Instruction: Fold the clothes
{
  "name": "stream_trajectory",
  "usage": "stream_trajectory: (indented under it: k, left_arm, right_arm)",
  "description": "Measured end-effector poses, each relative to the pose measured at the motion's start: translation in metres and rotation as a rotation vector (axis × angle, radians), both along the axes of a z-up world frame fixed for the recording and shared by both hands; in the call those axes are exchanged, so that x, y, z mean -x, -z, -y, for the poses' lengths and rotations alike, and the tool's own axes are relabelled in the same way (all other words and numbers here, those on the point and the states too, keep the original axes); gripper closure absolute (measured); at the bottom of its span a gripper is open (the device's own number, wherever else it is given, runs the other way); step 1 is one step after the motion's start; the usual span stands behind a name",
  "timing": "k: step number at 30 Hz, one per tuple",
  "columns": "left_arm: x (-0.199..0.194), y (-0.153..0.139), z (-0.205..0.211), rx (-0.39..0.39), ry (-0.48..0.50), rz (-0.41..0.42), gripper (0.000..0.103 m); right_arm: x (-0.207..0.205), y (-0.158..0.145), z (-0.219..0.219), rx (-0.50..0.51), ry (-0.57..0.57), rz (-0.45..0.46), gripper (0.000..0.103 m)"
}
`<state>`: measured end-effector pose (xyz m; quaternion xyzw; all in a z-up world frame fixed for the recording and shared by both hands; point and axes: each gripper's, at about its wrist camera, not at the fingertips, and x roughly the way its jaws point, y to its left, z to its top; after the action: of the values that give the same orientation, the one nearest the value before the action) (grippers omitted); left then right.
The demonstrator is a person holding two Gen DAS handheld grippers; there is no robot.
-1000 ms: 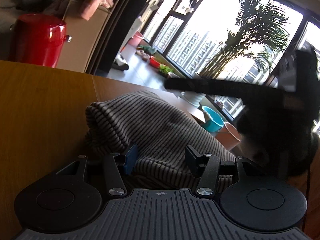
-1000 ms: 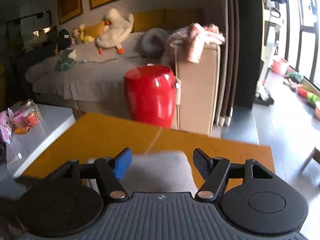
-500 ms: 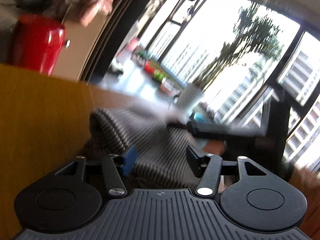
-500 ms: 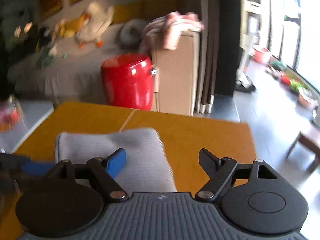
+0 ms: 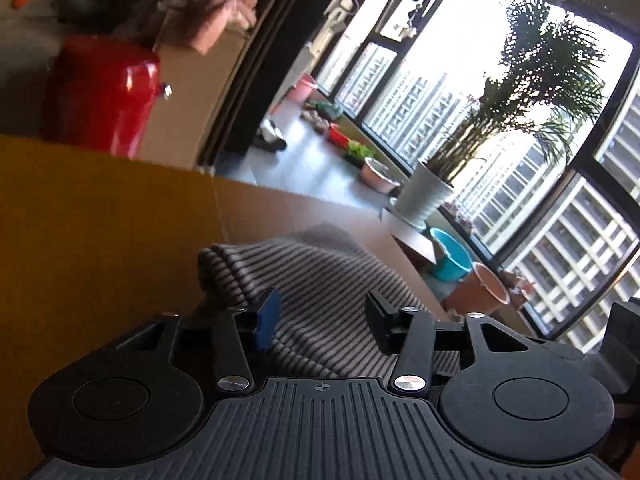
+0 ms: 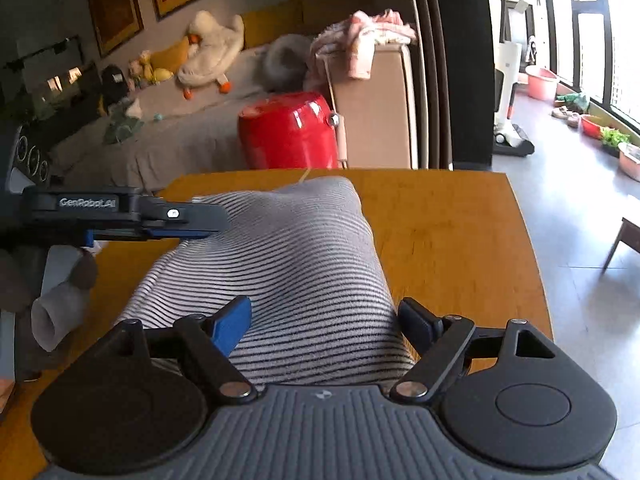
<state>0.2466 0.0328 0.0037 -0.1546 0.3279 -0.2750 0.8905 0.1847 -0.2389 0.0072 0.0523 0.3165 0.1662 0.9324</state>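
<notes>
A grey striped garment (image 6: 296, 256) lies folded in a thick bundle on the orange-brown table (image 6: 452, 236). It also shows in the left wrist view (image 5: 320, 276). My right gripper (image 6: 326, 320) is open and empty, its fingers either side of the bundle's near end, just above it. My left gripper (image 5: 320, 312) is open and empty over the bundle's left side. Seen from the right wrist view, the left gripper (image 6: 200, 220) reaches in from the left above the garment's far left corner.
The table's far edge (image 6: 360, 174) lies just beyond the garment and its right edge (image 6: 528, 264) drops to the floor. A red drum (image 6: 292, 132) and a cardboard box (image 6: 376, 104) stand behind the table. A sofa with toys is beyond.
The right gripper has pulled back and swung right, so more of the folded garment shows. The left gripper has lifted and tilted. The right gripper has left the left wrist view.
</notes>
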Motion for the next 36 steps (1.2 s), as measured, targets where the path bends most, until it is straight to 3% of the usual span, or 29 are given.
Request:
stream_trajectory:
  k: [4,10,13,29,36]
  left_arm:
    - [0.024,-0.006,-0.003,-0.022,-0.036,-0.026,0.035]
    - [0.034,0.020,0.010,-0.024,-0.002,-0.117,0.029]
    - [0.029,0.024,0.004,-0.003,-0.011,-0.128,0.029]
    - [-0.023,0.034,-0.073,0.004,-0.166,-0.047,0.027]
    - [-0.023,0.038,-0.077,0.034,-0.162,-0.046,0.027]
  right_arm:
    - [0.002,-0.008,0.020,-0.118,0.068,0.056,0.019]
    - [-0.018,0.031,0.016,-0.186,0.038,-0.071,0.017]
    - [-0.020,0.035,0.009,-0.190,0.032,-0.067,0.021]
    - [-0.066,0.044,-0.081,-0.171,0.023,0.009,0.021]
    - [-0.073,0.047,-0.078,-0.202,0.057,-0.012,0.009]
